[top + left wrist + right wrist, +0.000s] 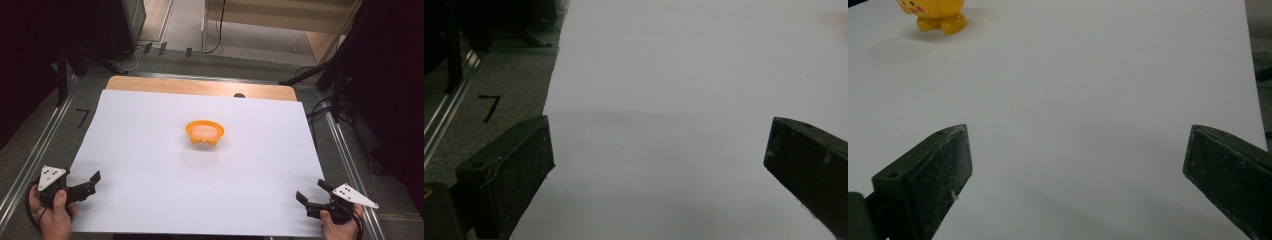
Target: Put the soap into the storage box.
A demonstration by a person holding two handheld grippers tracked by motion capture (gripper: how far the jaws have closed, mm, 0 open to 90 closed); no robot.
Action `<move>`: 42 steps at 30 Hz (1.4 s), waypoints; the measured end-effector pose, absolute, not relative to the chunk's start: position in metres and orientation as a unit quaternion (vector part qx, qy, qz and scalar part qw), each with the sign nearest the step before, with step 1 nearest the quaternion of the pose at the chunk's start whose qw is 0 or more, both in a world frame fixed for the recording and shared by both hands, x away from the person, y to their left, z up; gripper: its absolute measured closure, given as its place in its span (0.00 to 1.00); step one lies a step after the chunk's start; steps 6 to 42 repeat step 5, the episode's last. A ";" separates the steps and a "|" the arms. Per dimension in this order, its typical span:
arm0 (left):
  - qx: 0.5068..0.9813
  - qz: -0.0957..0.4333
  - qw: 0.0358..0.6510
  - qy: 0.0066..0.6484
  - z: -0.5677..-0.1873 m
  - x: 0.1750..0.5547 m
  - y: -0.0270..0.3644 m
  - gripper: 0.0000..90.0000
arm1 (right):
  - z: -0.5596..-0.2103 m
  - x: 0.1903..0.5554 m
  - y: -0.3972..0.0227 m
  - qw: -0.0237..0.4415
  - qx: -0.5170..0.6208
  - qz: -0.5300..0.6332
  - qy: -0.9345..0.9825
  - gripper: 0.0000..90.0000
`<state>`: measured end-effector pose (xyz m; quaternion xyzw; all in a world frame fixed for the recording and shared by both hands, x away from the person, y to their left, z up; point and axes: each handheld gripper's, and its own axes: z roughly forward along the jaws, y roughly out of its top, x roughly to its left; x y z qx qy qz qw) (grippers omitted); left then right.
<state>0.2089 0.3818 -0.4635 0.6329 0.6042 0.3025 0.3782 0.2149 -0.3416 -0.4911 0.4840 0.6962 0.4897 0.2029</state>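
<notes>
Mid-sheet: orange bowl (205,132); both grippers wide apart, near edge.

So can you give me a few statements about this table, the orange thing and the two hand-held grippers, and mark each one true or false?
1. The orange bowl-shaped toy sits near the middle of the white sheet. True.
2. The left hand-held gripper is clamped on the toy. False: its jaws are spread and empty, at the sheet's near left corner, well apart from the toy.
3. The right hand-held gripper has its jaws open. True.
4. Several toys lie on the sheet. False: just the one orange toy is there.
5. The sheet covers the whole wooden table. False: a strip of wood shows along the far edge.
</notes>
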 end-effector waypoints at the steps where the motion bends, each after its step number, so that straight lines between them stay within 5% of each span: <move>1: 0.632 0.302 0.379 0.605 -0.464 0.209 0.382 0.00 | -0.491 0.215 -0.341 0.204 0.485 0.488 0.697 0.00; 42: 0.634 0.302 0.375 0.605 -0.463 0.209 0.382 0.00 | -0.491 0.215 -0.340 0.208 0.485 0.483 0.698 0.00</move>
